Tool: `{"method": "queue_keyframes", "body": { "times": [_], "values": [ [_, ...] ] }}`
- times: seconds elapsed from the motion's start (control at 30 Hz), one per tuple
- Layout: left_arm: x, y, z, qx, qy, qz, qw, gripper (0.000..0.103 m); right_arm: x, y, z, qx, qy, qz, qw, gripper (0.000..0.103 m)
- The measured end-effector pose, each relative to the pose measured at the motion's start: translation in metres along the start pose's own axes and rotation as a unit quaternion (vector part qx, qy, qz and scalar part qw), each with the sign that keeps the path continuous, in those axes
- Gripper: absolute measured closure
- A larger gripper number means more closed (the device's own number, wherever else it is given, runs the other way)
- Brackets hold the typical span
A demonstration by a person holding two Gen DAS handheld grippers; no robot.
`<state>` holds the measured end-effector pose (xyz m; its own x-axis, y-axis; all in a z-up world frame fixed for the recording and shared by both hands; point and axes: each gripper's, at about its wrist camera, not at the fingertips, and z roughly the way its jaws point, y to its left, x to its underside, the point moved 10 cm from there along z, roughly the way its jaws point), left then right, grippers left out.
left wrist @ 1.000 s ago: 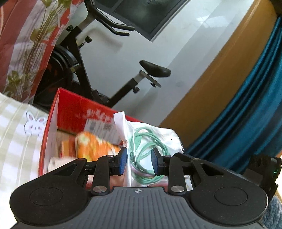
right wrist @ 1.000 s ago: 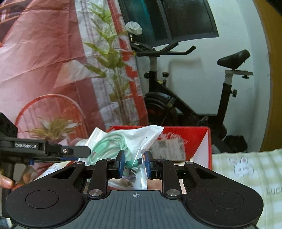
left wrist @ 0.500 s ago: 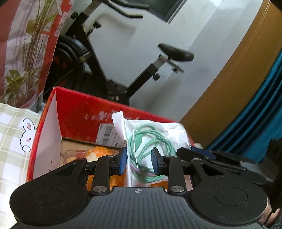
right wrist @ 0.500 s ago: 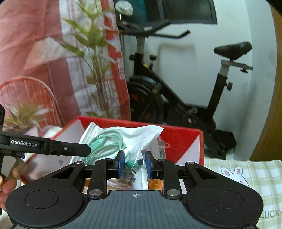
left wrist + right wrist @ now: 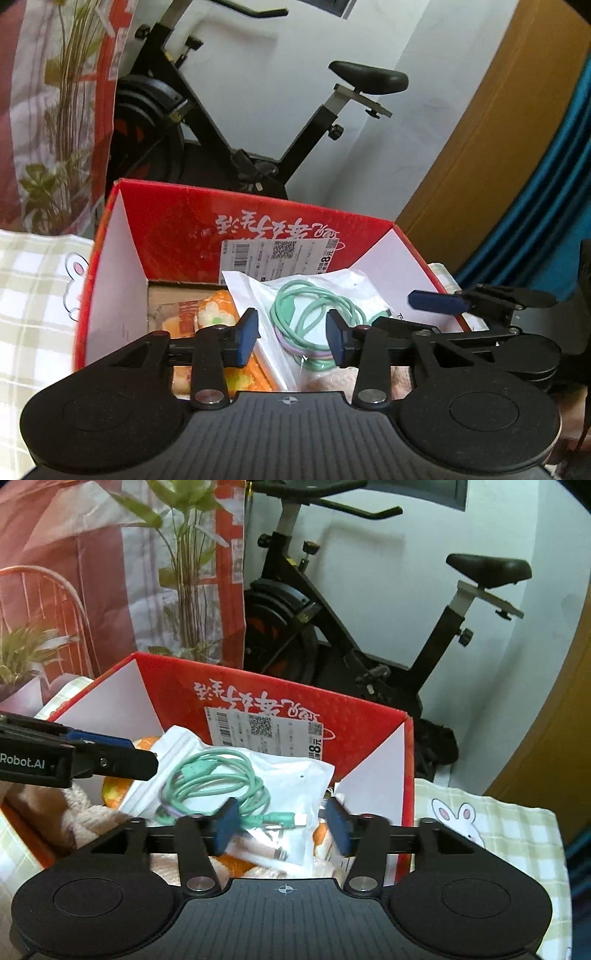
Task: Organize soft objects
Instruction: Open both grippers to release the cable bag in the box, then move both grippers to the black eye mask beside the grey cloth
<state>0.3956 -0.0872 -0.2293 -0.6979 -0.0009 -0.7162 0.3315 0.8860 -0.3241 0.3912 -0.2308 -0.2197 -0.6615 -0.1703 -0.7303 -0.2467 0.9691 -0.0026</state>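
A clear plastic bag with a coiled green cable (image 5: 314,314) (image 5: 229,775) lies inside the red cardboard box (image 5: 173,225) (image 5: 177,686), on top of an orange flowered soft item (image 5: 218,314) and a beige plush toy (image 5: 79,812). My left gripper (image 5: 291,338) hovers over the bag with its jaws opening; the blue pads stand apart from the bag. My right gripper (image 5: 282,825) is over the bag's other end, jaws also opening, pads off the plastic. Each gripper shows at the edge of the other's view.
The box sits on a checked green cloth with a rabbit print (image 5: 465,816) (image 5: 33,291). A black exercise bike (image 5: 236,122) (image 5: 332,627) stands behind it. Plants in red wrapping (image 5: 110,572) stand at the left, a blue curtain (image 5: 546,206) at the right.
Both grippers came forward and down over the box, then spread their jaws and let go of the cable bag, which now rests inside the box.
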Motion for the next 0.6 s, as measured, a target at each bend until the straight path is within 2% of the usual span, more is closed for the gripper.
{"method": "queue_keyframes", "body": {
  "times": [0.07, 0.17, 0.27, 0.43, 0.5, 0.6],
  "values": [
    [-0.001, -0.005, -0.009, -0.007, -0.01, 0.015, 0.9998, 0.045, 0.0, 0.001, -0.007, 0.001, -0.003, -0.002, 1.0, 0.049],
    [-0.001, -0.013, -0.025, -0.017, -0.021, 0.038, 0.9989, 0.036, 0.001, 0.003, -0.02, 0.004, -0.011, -0.003, 1.0, 0.036],
    [-0.001, -0.022, -0.038, -0.033, -0.033, 0.06, 0.9971, 0.026, 0.003, 0.007, -0.034, 0.006, -0.021, -0.006, 1.0, 0.03],
    [0.009, -0.027, -0.063, -0.055, -0.047, 0.073, 0.9947, 0.015, 0.012, 0.013, -0.062, 0.002, -0.042, 0.003, 0.999, 0.018],
    [0.017, -0.028, -0.074, -0.068, -0.049, 0.075, 0.9936, 0.012, 0.017, 0.015, -0.074, -0.005, -0.057, 0.013, 0.998, 0.0],
    [0.031, -0.026, -0.091, -0.093, -0.056, 0.081, 0.9908, 0.004, 0.025, 0.021, -0.094, -0.017, -0.082, 0.022, 0.996, 0.0]
  ]
}}
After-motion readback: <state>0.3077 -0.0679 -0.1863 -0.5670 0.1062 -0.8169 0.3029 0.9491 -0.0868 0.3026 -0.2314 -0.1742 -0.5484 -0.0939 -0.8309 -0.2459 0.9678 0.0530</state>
